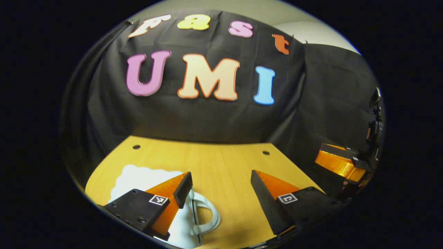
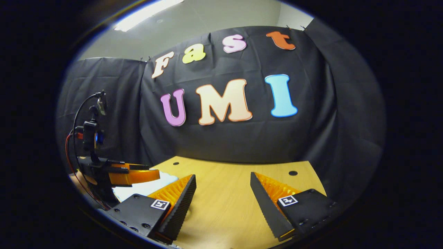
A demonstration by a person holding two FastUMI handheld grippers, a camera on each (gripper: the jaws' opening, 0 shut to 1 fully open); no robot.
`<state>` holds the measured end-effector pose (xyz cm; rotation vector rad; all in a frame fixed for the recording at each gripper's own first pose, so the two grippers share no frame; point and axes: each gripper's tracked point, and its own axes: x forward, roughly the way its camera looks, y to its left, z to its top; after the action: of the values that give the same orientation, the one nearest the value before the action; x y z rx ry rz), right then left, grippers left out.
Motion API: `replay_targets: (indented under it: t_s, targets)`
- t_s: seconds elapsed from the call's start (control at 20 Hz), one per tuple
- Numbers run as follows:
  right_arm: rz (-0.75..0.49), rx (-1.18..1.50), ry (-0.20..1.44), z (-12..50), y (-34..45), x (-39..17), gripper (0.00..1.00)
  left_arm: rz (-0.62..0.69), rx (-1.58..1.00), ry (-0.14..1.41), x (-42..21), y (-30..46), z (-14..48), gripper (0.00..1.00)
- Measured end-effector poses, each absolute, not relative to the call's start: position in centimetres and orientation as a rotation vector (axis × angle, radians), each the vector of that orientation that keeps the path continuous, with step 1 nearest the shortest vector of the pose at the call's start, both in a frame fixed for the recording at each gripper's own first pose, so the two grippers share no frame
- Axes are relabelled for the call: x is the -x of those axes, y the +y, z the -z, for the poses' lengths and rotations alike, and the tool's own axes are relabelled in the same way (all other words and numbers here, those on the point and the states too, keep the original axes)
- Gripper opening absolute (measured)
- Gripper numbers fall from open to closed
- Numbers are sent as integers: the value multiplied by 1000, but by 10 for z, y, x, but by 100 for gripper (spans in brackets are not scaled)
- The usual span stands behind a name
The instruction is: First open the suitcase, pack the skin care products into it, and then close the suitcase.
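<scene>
One suitcase (image 1: 180,221) (handle (image 1: 207,218) rightward)

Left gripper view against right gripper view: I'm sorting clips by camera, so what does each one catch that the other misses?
The left gripper view alone catches the white suitcase's handle under the left gripper, whose jaws stand open, and the right gripper far off at the right edge. The right gripper view alone catches the ceiling light, and the left gripper with its cables at the left, beyond the open right gripper. Both share the wooden table and a patch of the white suitcase.
</scene>
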<state>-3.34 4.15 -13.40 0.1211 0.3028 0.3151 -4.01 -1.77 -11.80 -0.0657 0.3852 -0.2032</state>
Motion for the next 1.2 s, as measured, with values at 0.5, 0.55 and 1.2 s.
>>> replay_targets:
  t_s: [0.5,0.55,1.2]
  targets:
    - [-244,-86,11,9,81,37,97,149,-108,23,48,-30,-2,94]
    - [-239,-79,4,3,87,39,97,162,-106,25,47,-31,-3,98]
    - [-116,-40,-15,-16,91,65,97,225,-48,3,42,-22,-22,97]
